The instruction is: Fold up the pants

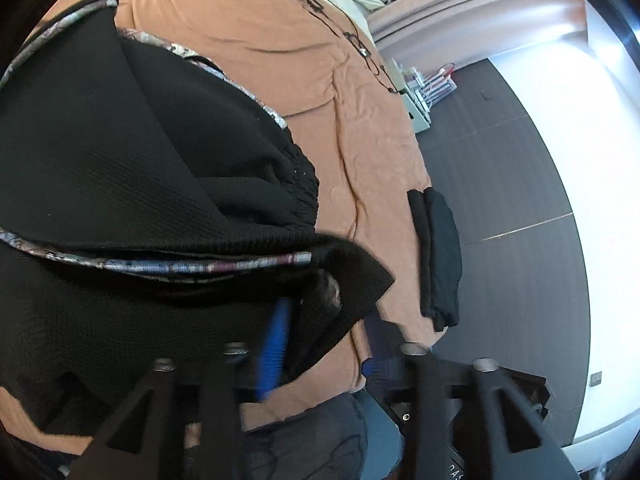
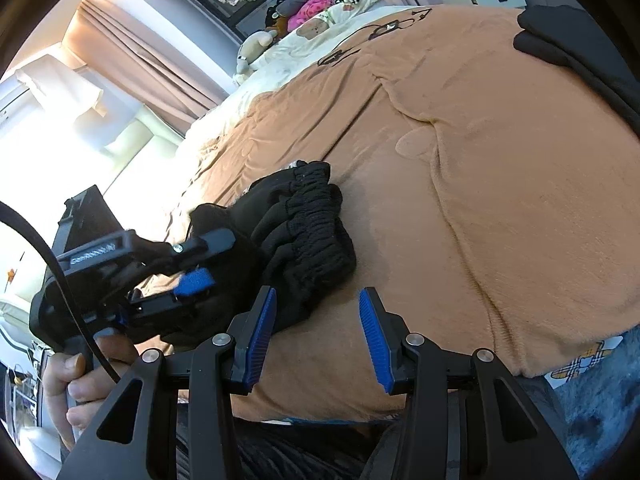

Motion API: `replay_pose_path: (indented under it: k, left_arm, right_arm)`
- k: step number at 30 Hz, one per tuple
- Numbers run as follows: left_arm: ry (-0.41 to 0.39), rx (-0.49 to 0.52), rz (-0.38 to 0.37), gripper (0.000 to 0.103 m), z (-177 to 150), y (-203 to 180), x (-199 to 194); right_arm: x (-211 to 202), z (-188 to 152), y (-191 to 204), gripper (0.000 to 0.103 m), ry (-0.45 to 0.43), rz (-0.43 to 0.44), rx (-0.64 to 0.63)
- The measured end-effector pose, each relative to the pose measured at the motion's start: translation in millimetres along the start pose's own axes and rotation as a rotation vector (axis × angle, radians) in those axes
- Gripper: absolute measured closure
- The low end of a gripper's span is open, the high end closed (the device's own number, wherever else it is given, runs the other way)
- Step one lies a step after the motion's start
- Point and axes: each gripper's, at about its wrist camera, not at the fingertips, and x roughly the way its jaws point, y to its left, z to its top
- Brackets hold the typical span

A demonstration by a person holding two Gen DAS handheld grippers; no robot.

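The pants (image 1: 132, 168), black with a patterned trim band along their edges, fill the left half of the left wrist view, heaped in loose folds on an orange-brown blanket (image 1: 256, 24); a flap of the black cloth droops toward the lower centre of that frame. There the left gripper (image 1: 324, 344) shows blurred blue pads set apart, the flap hanging between them, one pad on each side of it; whether either pad touches the cloth cannot be told through the blur. Further right, at the blanket's edge, a second dark folded garment (image 1: 440, 256) lies apart from the pants, and beyond it is dark floor (image 1: 520, 184) and a bright patch at the far right. In the right wrist view, a hand (image 2: 76, 376) at the lower left grips the handle of the left gripper (image 2: 196, 276), whose fingers reach into the bunched black pants (image 2: 304, 232) left of centre; the gathered elastic waistband faces right. Just right of that, low in the frame, the right gripper (image 2: 316, 332) stands partly open with nothing between its blue pads, its left pad just beside the cloth's lower edge. The blanket (image 2: 500, 160) spreads across the right half, with more black fabric (image 2: 576, 44) at the upper right.
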Motion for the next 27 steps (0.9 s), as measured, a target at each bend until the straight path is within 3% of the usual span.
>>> replay_pose_path:
  k: [2, 11, 13, 19, 27]
  left_arm:
    - [-0.022, 0.014, 0.011, 0.035, -1, -3, -9]
    - [-0.150, 0.015, 0.059, 0.020, 7, 19, -73]
    - [-0.176, -0.003, 0.073, 0.020, 8, 32, -89]
    - [-0.242, -0.033, 0.130, 0.019, 7, 66, -124]
    - [-0.284, -0.108, 0.183, 0.010, 4, 119, -156]
  right_arm:
    - [-1, 0, -1, 0.062, 0.004, 0.007, 0.000]
    - [7, 3, 15, 0.061, 0.015, 0.006, -0.056]
    - [8, 3, 20, 0.050, 0.010, 0.010, -0.061]
    - [16, -2, 40, 0.033, 0.002, 0.023, -0.101]
    - [33, -7, 63, 0.024, 0.023, 0.021, -0.135]
